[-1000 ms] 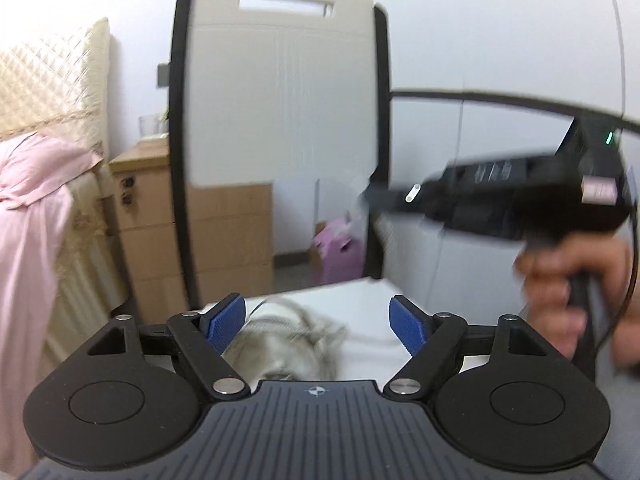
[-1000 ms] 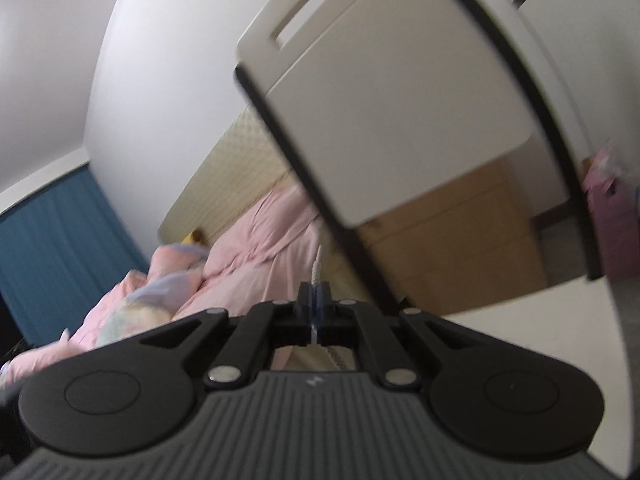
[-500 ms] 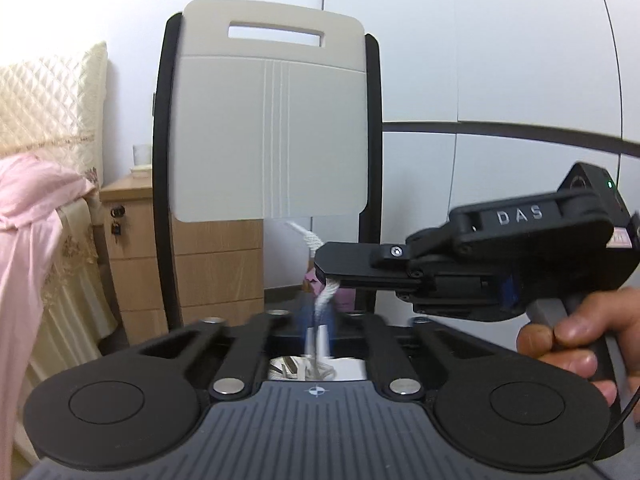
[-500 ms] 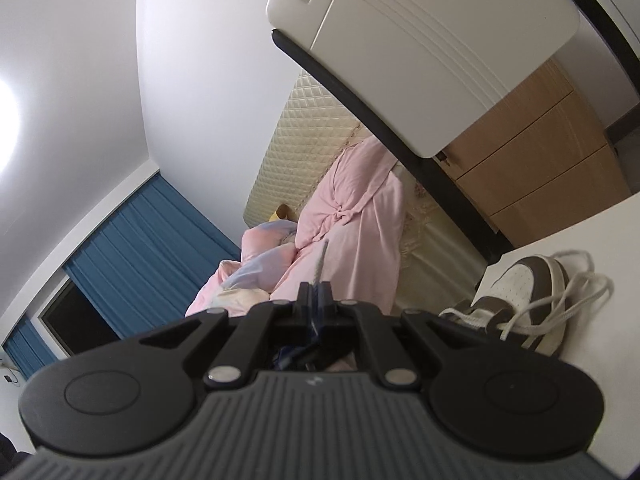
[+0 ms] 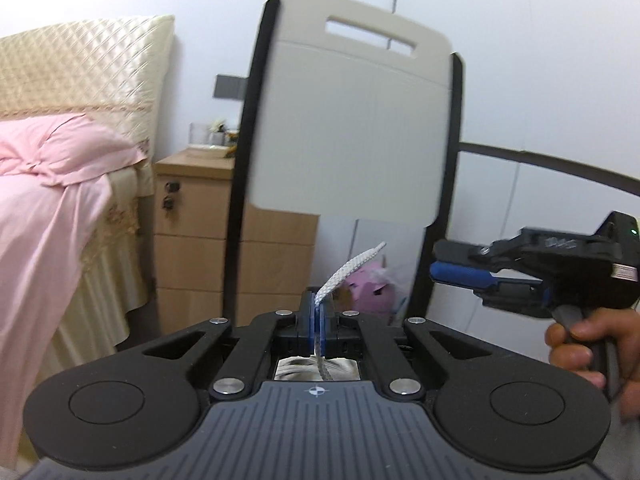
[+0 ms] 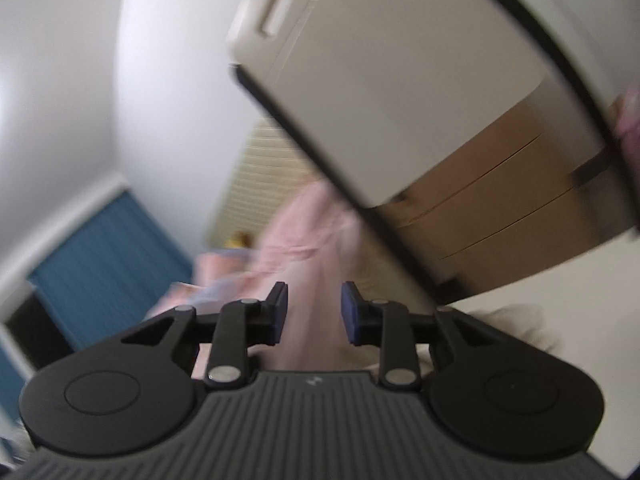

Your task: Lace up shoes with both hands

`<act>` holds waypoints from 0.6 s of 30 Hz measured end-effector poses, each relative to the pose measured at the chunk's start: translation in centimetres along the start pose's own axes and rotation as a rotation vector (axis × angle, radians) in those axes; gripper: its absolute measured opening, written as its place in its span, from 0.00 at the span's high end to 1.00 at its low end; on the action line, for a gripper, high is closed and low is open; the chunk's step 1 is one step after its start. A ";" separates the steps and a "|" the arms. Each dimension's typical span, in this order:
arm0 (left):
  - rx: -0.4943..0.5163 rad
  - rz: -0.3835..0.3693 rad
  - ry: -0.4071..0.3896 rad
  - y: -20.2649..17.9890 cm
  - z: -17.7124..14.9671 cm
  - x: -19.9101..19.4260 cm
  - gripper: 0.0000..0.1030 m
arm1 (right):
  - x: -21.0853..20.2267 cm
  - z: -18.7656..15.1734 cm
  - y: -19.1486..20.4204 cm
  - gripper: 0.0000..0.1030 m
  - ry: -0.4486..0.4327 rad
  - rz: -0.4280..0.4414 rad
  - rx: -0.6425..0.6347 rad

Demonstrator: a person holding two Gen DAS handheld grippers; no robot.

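Two claws, yours: the left claw pinches the flat woven white lace, whose frayed tip leans toward one o'clock. The right claw has just been opening, nothing between its blue pads.

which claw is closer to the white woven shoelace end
Left. The left claw is shut on the white woven shoelace; the right claw hangs off to its right, jaws just opening, nothing between them.

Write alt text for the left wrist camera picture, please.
The left gripper pinches a white shoelace, whose loose end sticks up past its blue pads. To the right, a hand holds the right gripper, nothing between its pads; behind stand a chair back, a wooden nightstand and a pink-covered bed.
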State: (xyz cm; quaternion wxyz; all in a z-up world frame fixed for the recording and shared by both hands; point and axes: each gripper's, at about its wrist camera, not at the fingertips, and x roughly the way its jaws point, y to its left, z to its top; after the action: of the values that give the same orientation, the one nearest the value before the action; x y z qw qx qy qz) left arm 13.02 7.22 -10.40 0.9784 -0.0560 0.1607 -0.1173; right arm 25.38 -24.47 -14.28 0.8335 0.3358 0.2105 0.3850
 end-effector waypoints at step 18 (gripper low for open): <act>-0.061 -0.068 0.068 1.9 0.8 1.9 0.97 | 16.4 1.9 -9.4 0.70 0.497 -0.347 -0.439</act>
State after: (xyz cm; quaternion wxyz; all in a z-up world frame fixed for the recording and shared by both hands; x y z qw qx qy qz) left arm 15.41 8.65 -10.53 0.9657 -0.0872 0.1952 -0.1472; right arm 41.30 -16.84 -21.29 0.8621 0.0046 0.3723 0.3437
